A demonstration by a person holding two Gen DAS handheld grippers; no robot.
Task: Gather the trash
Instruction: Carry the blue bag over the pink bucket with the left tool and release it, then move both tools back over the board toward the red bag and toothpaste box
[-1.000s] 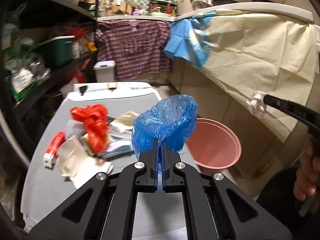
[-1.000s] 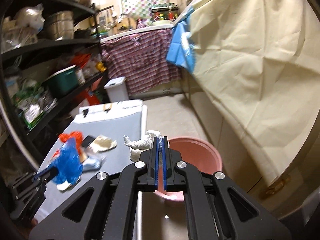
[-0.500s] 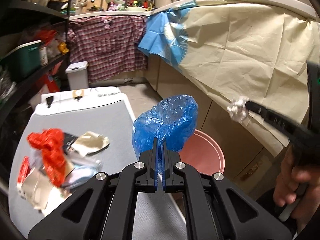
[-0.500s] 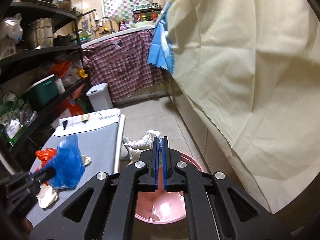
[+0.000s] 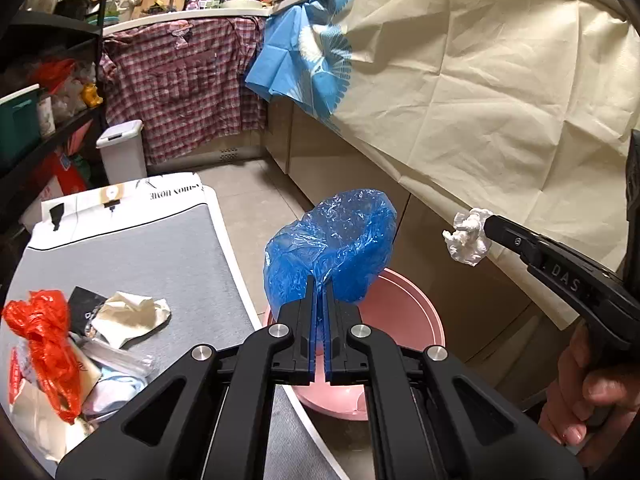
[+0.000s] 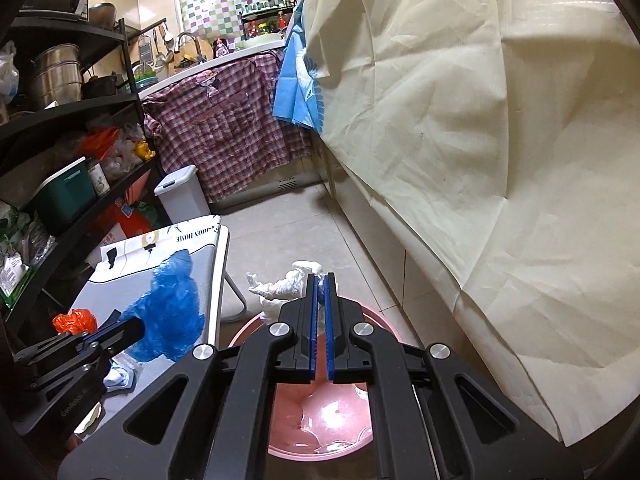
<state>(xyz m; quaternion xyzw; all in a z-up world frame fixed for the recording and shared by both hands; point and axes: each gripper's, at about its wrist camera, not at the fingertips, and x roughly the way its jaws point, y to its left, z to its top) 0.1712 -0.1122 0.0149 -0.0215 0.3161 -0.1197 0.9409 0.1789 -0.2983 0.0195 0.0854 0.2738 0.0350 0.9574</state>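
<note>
Both jaws are clenched: the left gripper [image 5: 319,280] grasps a blue bag [image 5: 332,248], the right gripper [image 6: 320,280] a tissue wad [image 6: 286,286]. Both hang over the pink bucket [image 5: 416,312]. More trash [image 5: 72,352] waits on the table [image 5: 160,256].

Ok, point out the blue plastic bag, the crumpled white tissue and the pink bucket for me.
blue plastic bag [image 5: 332,248], left wrist view, on its crinkled front.
crumpled white tissue [image 6: 286,286], right wrist view, on the wad's middle.
pink bucket [image 5: 404,300], left wrist view, on its inner wall.

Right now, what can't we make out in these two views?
- Pink bin floor: both views, grippers cover part.
- Trash under red bag: left view, overlapped, cut by edge.
- White tissue grip point: right view, hidden between fingers.
- Blue bag contents: left view, crinkled plastic hides them.
</note>
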